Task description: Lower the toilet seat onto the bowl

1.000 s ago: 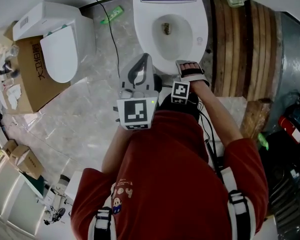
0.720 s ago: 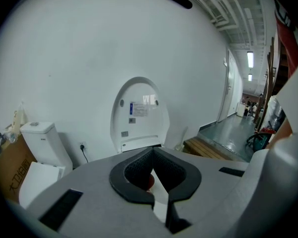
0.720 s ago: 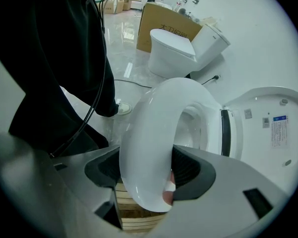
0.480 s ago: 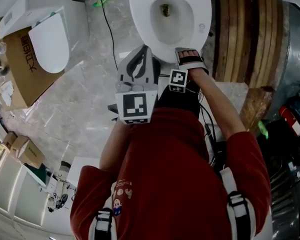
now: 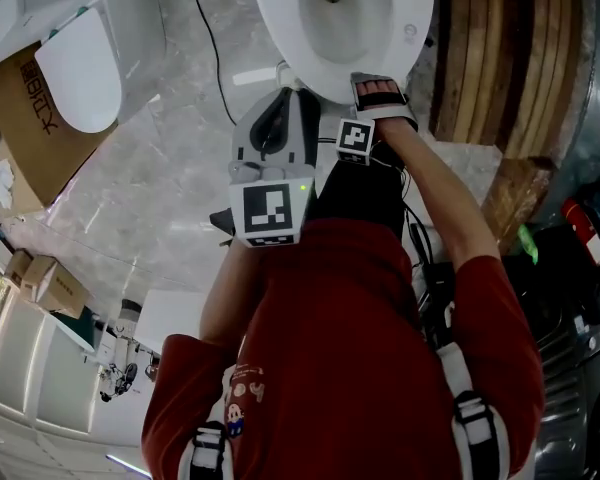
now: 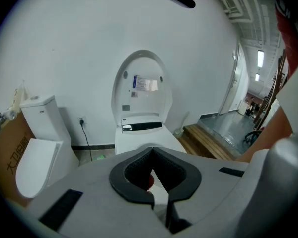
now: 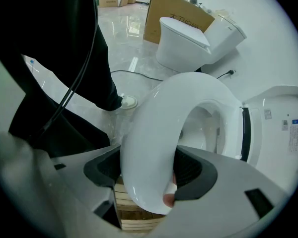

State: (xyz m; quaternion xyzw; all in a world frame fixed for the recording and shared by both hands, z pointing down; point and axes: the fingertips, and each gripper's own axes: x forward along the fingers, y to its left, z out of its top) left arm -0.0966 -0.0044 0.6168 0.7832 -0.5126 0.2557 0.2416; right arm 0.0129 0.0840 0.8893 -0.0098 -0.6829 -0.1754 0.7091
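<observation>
White oval plastic toilet seat, rim within right claw (jaws apart, just opening), left claw closed together, empty

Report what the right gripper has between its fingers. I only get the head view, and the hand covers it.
Observer: The front rim of the toilet seat lies between the fingers of the right gripper. They stand wide apart and have just been opening.
Operator: Check the lid. It is off my frame.
Observer: The lid stands upright.
Operator: Now give me the left gripper.
Observer: The left gripper has its fingers closed tip to tip, with nothing between them.
</observation>
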